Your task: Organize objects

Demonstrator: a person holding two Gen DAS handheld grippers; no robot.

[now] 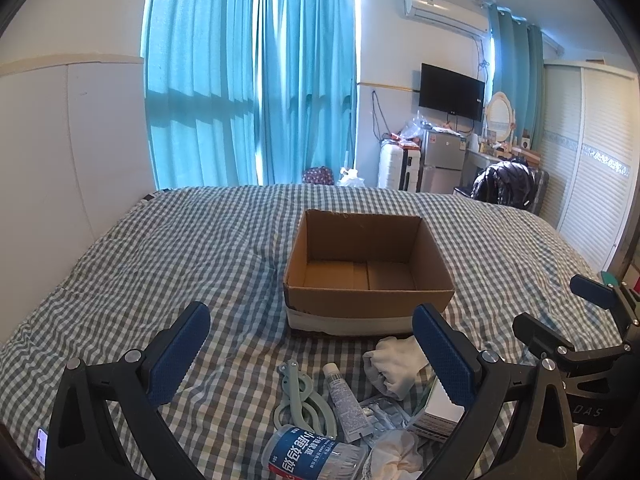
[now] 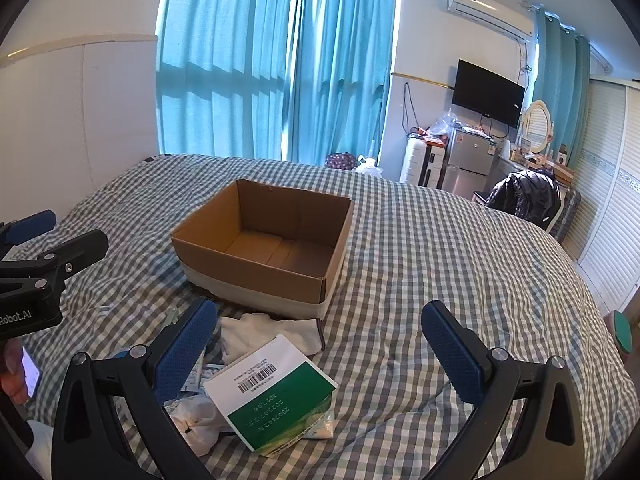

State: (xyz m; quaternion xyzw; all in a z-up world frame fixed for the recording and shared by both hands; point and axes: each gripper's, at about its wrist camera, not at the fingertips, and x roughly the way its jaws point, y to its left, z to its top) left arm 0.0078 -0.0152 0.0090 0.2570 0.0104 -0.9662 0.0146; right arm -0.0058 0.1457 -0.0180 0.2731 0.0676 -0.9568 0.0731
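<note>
Tongs on the left stand wide open and hold nothing, above a clutter on the checked bed: pale green scissors, a small tube, a plastic bottle, a white cloth. Beyond these sits the cardboard box, its inside bare. Right tongs likewise gape empty, over a green-and-white carton lying just beside the cloth.
</note>
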